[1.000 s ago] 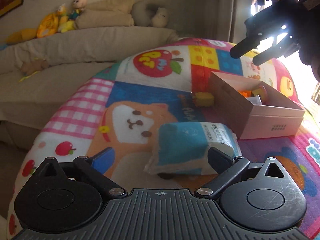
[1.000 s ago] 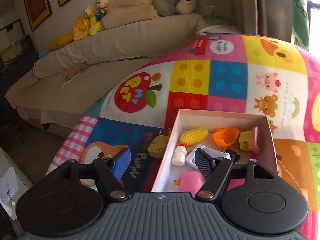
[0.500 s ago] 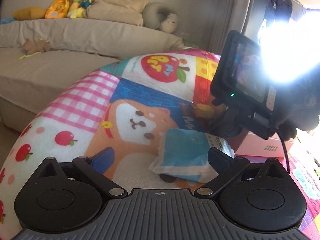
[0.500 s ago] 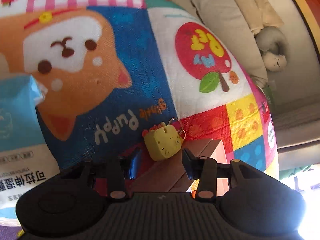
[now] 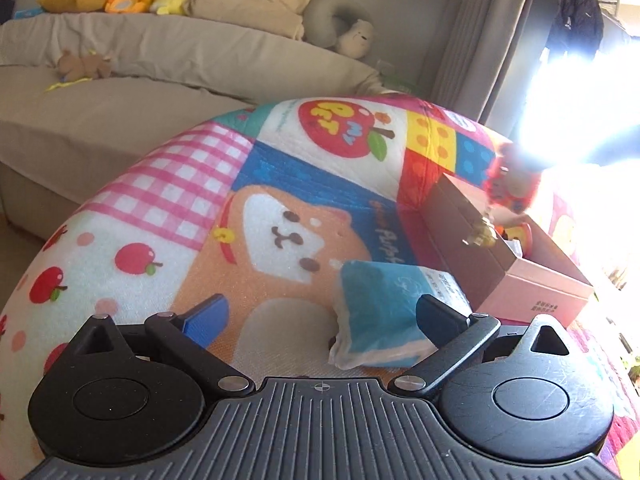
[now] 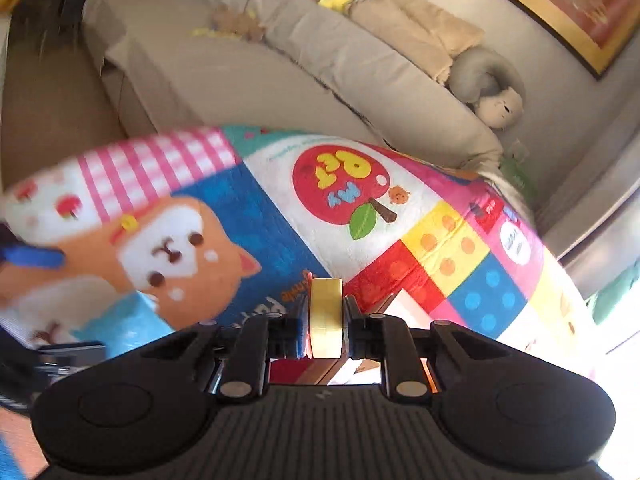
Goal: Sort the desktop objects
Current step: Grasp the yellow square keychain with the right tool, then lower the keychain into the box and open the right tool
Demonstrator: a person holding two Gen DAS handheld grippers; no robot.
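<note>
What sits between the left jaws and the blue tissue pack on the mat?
Nothing visible. The tissue pack lies on the mat just ahead of the open left gripper, toward its right-hand finger, with only bare mat between them.

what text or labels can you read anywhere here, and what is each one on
"My Pet": on the red apple printed on the play mat.
"Puppy", with a smaller word before it too blurred to read: on the mat's blue panel beside the dog picture.
Small print on the tissue pack: too small to read.
Dark mark on the pink box: too small to read.
Writing in the white oval on the mat: blurred.
</note>
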